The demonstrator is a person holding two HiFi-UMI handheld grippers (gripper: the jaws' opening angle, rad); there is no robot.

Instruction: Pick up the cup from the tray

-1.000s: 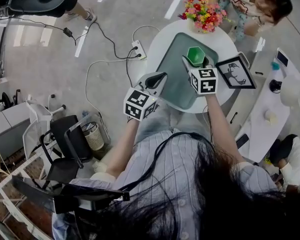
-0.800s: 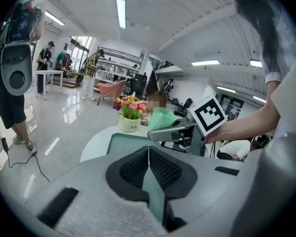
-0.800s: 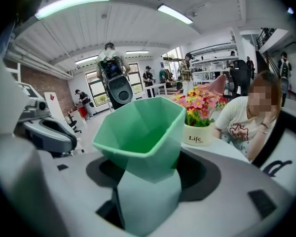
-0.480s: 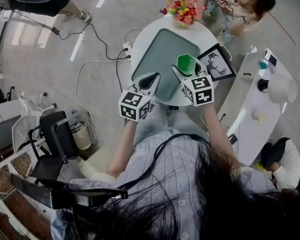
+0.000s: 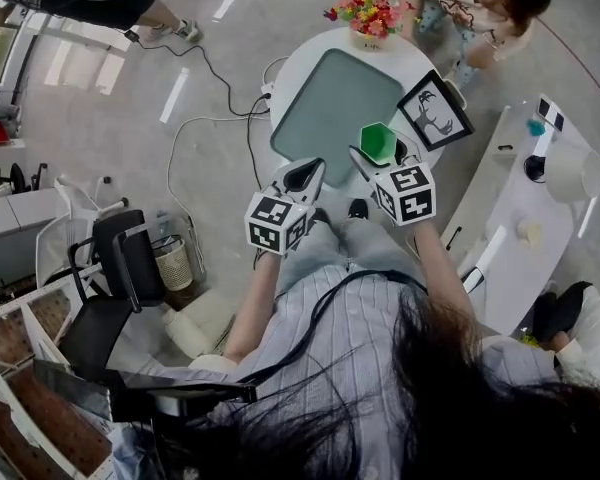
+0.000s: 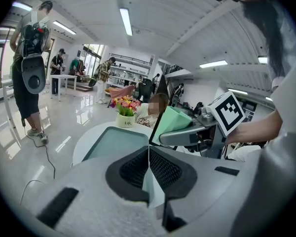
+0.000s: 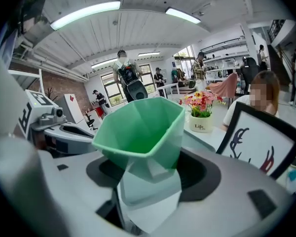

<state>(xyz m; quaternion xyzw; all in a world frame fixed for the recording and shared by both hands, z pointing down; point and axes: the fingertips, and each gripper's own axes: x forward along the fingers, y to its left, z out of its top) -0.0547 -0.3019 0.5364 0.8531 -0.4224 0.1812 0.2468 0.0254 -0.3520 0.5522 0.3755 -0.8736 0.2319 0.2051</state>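
Observation:
A green faceted cup (image 5: 378, 142) (image 7: 140, 132) is held in my right gripper (image 5: 372, 158), lifted off the grey-green tray (image 5: 330, 98) on the round white table (image 5: 290, 63). In the right gripper view the jaws are shut on the cup's lower wall, its mouth facing up. The cup (image 6: 173, 120) also shows in the left gripper view, at the right. My left gripper (image 5: 305, 176) hovers near the table's near edge, its jaws closed together with nothing between them (image 6: 149, 168).
A flower pot (image 5: 368, 13) stands at the table's far edge and a black-framed picture (image 5: 435, 108) at its right. A seated person (image 5: 480, 3) is beyond the table. A cable and power strip (image 5: 265, 90) lie on the floor to the left.
The cup, held in my right gripper, has come back from over the tray toward the table's near right edge. The left gripper stays beside it. The head view has shifted.

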